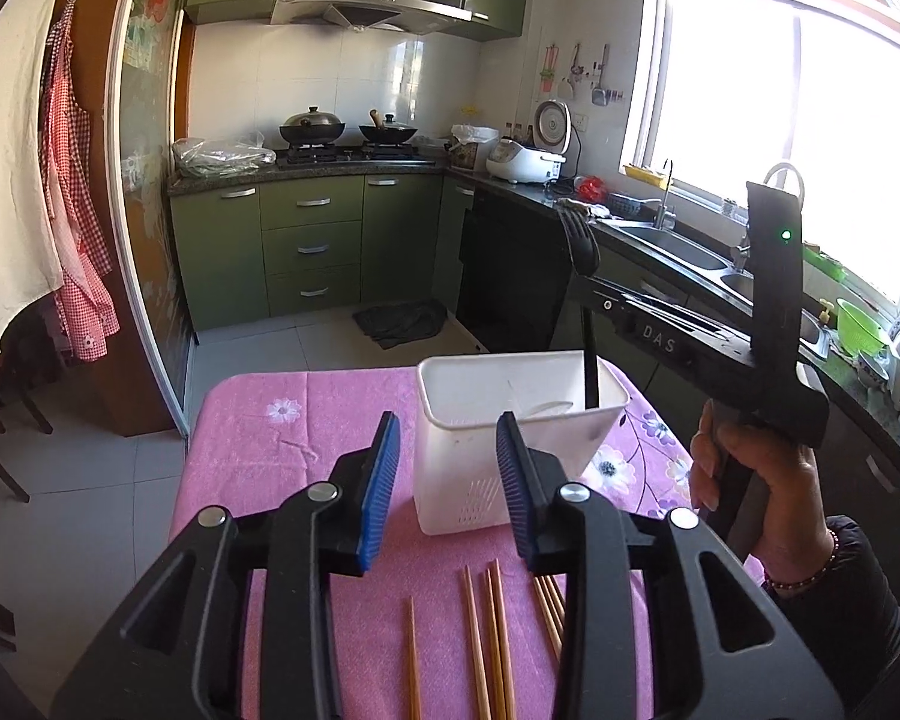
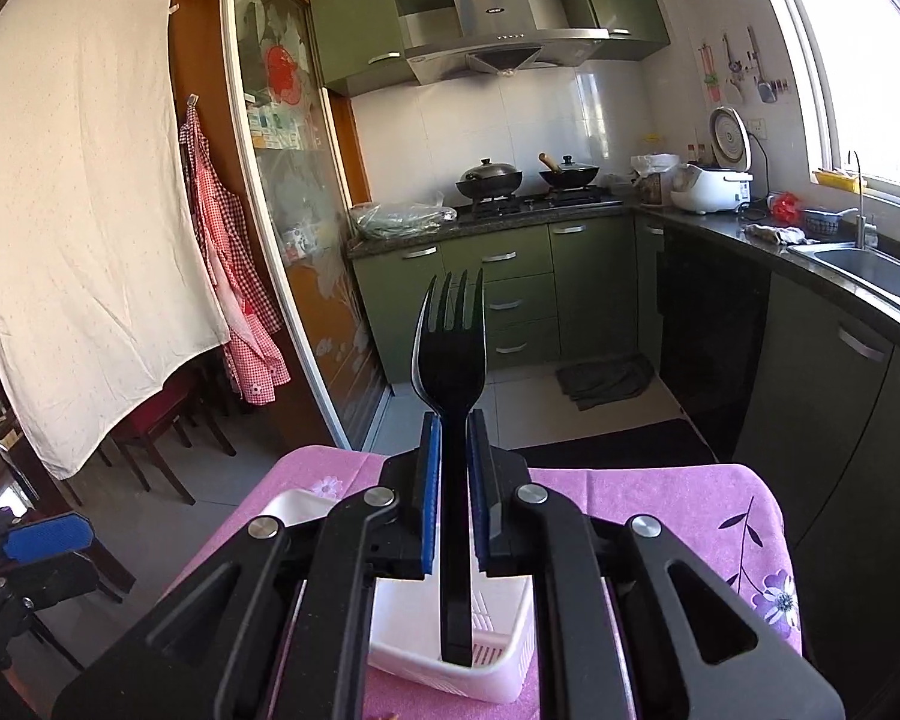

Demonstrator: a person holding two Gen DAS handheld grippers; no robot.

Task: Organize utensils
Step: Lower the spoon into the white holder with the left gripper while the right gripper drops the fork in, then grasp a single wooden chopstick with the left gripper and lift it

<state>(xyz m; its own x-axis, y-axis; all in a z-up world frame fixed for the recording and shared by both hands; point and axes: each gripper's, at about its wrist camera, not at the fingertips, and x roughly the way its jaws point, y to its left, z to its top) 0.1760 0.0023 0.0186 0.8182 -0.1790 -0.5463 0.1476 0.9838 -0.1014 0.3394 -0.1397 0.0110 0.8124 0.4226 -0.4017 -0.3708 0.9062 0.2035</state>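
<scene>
The right gripper (image 2: 450, 492) clamps a black fork (image 2: 450, 348) upright above the white basket (image 1: 450, 456). The left gripper (image 1: 447, 480), jaws apart and empty, hovers before that basket. Chopsticks (image 1: 492, 648), cut off, lie nearer on the pink tablecloth (image 1: 282, 456); green kitchen cabinets (image 1: 312, 252) stand beyond.

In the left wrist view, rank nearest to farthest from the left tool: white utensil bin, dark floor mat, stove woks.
From the left tool:
1. White utensil bin, just ahead on the table.
2. Dark floor mat, on the floor beyond the table.
3. Woks, on the far stove.

Bright daylight thru window (image 1: 810, 138) at right, blown-out glare there; both views sharp w/ strong fisheye bending at edges, dark vignetted corners.
</scene>
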